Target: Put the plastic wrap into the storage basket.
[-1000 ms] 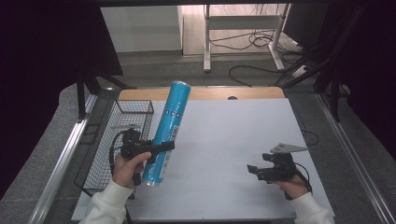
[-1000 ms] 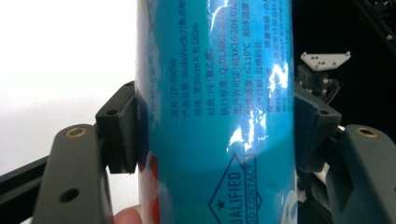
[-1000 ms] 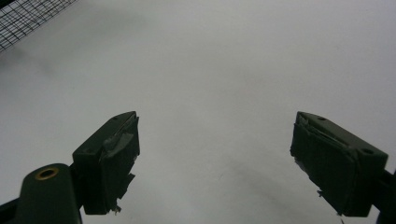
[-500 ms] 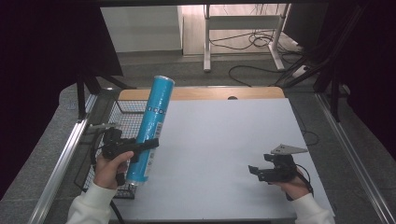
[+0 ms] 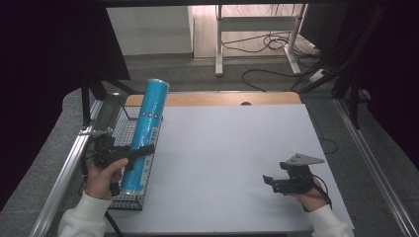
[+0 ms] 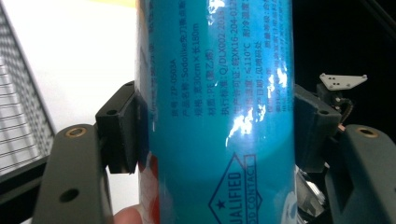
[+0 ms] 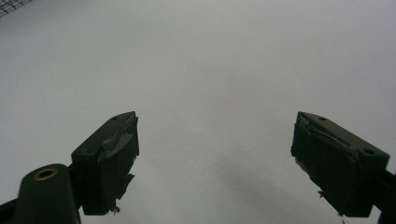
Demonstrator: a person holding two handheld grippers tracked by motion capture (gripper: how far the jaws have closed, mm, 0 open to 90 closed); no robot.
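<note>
High view: left hand-held gripper (image 5: 141, 150) clamps the blue film roll (image 5: 144, 133) mid-length, tilted over the wire basket (image 5: 126, 129) at the desk's (image 5: 232, 148) left edge, seemingly for stowing; right hand-held gripper (image 5: 271, 181) rests agape, empty.

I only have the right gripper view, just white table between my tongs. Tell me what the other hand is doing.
Observer: The left tongs are shut on a blue roll, held tilted above a wire basket at the table's left edge.
Operator: Report how they hold it.
Observer: One pad on each side of the roll, the wrapper's small printed text between them in the left gripper view.
Operator: Now my own hand.
Observer: Your right tongs are open near the white table's front right, nothing between them.
</note>
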